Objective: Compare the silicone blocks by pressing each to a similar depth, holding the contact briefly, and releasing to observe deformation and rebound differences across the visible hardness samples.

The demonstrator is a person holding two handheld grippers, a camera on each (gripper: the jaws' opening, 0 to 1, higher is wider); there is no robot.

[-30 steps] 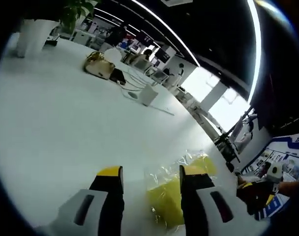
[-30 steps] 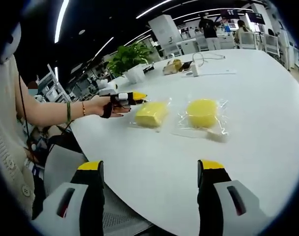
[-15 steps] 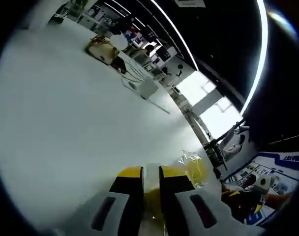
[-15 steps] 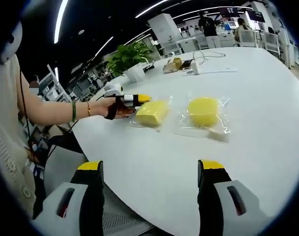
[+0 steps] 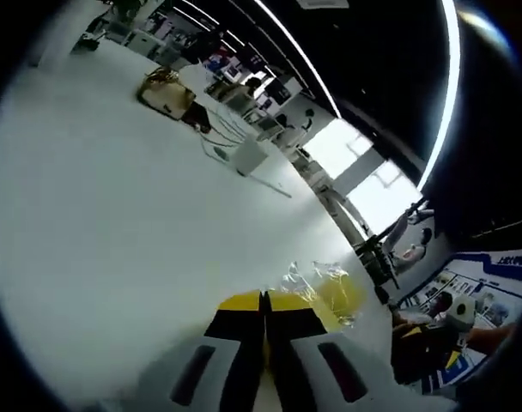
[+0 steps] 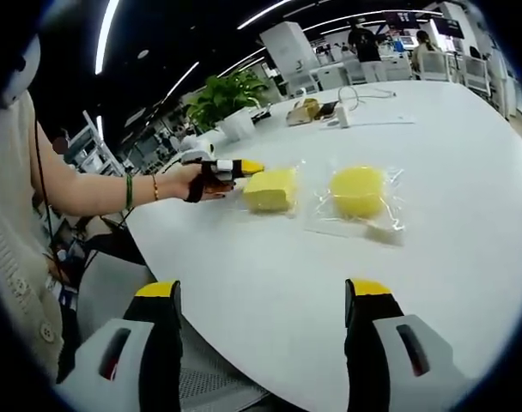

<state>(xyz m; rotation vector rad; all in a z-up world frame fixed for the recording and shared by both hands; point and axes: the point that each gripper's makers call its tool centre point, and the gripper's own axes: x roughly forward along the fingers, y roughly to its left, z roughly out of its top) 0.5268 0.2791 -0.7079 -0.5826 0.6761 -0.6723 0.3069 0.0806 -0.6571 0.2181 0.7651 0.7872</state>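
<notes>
Two yellow silicone blocks lie in clear wrap on the white table [image 6: 450,146]: a square block [image 6: 271,189] and, to its right, a round block [image 6: 357,190]. A hand holds my left gripper [image 6: 235,167] with its yellow tips together at the square block's left edge. In the left gripper view its jaws [image 5: 263,300] are shut against each other, with a wrapped yellow block [image 5: 334,292] just beyond to the right. My right gripper [image 6: 263,296] stands open well short of both blocks, nothing between its fingers.
A potted plant [image 6: 227,99] stands behind the left hand. A tan bag [image 5: 165,93], a white box [image 5: 251,159] and cables lie farther along the table. The table's near edge curves below the right gripper's jaws. People sit at distant desks.
The left gripper's jaws have closed, from wide apart to touching. It has moved up to the square block's edge. The right gripper has stayed put and open.
</notes>
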